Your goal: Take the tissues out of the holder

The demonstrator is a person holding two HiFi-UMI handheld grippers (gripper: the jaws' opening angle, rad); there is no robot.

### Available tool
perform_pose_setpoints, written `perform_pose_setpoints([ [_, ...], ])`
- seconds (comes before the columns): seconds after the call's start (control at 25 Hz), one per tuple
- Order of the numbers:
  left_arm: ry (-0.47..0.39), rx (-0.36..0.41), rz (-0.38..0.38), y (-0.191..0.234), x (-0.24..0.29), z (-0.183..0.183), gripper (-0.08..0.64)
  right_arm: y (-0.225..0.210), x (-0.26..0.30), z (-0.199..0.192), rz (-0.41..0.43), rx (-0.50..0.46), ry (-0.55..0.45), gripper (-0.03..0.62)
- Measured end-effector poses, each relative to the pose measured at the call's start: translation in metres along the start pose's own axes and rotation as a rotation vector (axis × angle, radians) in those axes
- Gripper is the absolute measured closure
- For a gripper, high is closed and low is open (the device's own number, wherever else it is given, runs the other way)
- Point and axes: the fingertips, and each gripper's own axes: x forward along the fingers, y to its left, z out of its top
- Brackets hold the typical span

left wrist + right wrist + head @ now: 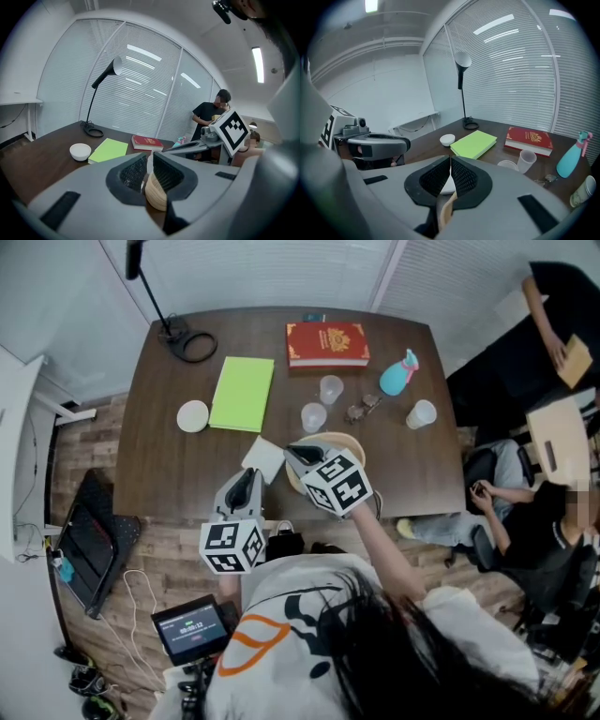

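Dark brown wooden table (169, 465) — right gripper (450, 173), over the round beige woven holder (330, 438), is clamped on a white tissue (446, 186). Left gripper (149, 164), beside the holder, is nearly closed and looks empty. Best pull straight up, slowly — the holder isn't braced.

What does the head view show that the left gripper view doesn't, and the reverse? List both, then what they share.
Only the head view: the left gripper from outside with its marker cube, the tablet on the floor, the clear cups and the paper cup.
Only the left gripper view: the ceiling light, and a close look at that gripper's jaws closed on a white tissue.
Both: the green book, red book, white bowl, lamp base, holder and right gripper.
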Motion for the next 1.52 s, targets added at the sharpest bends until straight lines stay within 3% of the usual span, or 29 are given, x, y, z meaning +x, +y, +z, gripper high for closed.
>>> perform_pose_setpoints([
  [0.32,0.006,0.020,-0.035,-0.040,0.000,-0.008,0.515,-0.010,-0.047,-0.013,-0.044,0.058,-0.049,0.578],
  [0.76,0.016,0.053,-0.108,-0.129,-0.004,-0.031,0.515,0.003,-0.112,-0.057,-0.045,0.028,-0.049,0.578],
  [1.16,0.024,0.036,-0.051,-0.179,-0.023,-0.064,0.515,0.007,-0.158,-0.092,0.003,0.030,-0.055,0.580],
  [1.52,0.050,0.034,-0.008,-0.200,-0.056,-0.088,0.515,0.017,-0.190,-0.107,-0.005,0.067,-0.101,0.580],
])
